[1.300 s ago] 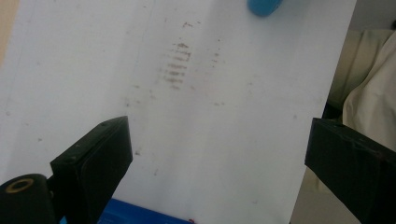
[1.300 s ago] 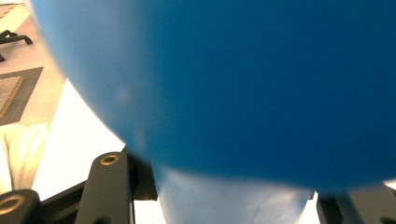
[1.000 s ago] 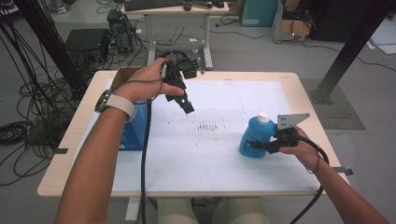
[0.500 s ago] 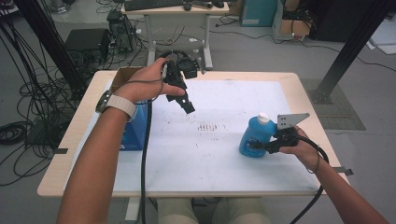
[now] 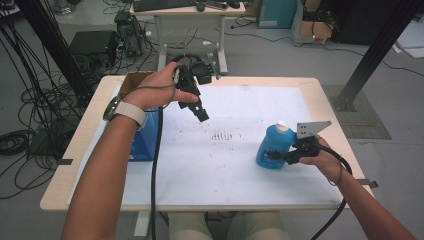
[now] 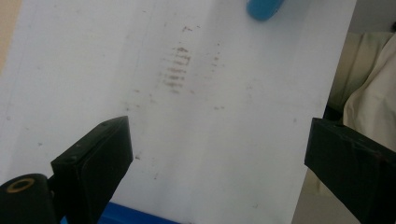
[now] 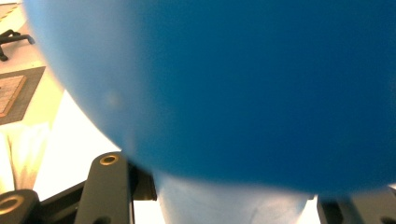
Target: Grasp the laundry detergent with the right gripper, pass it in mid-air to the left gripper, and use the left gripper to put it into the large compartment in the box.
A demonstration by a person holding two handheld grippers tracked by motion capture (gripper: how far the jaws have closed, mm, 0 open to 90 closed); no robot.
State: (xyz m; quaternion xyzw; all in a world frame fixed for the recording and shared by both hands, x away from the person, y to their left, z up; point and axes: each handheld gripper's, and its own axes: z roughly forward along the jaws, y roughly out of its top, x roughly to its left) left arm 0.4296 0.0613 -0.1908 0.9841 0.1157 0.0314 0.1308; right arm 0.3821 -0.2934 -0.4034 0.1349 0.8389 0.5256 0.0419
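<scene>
A blue bottle (image 5: 272, 145) with a white cap stands on the white mat (image 5: 240, 175) at the right. My right gripper (image 5: 274, 155) is shut on its lower body from the right side. In the right gripper view the bottle (image 7: 233, 84) looms close above the jaws of that gripper (image 7: 224, 196). My left gripper (image 5: 200, 112) is held in the air over the mat's far left part and points down toward the middle. Its jaws (image 6: 219, 158) stand wide open with nothing between them. The bottle's base (image 6: 264, 8) shows at the top of the left gripper view.
A blue box (image 5: 145, 140) sits at the table's left under the left forearm, with a cardboard box (image 5: 132, 80) behind it. Dark smudges (image 5: 225, 135) mark the mat's middle. A desk and cables stand beyond the table's far edge.
</scene>
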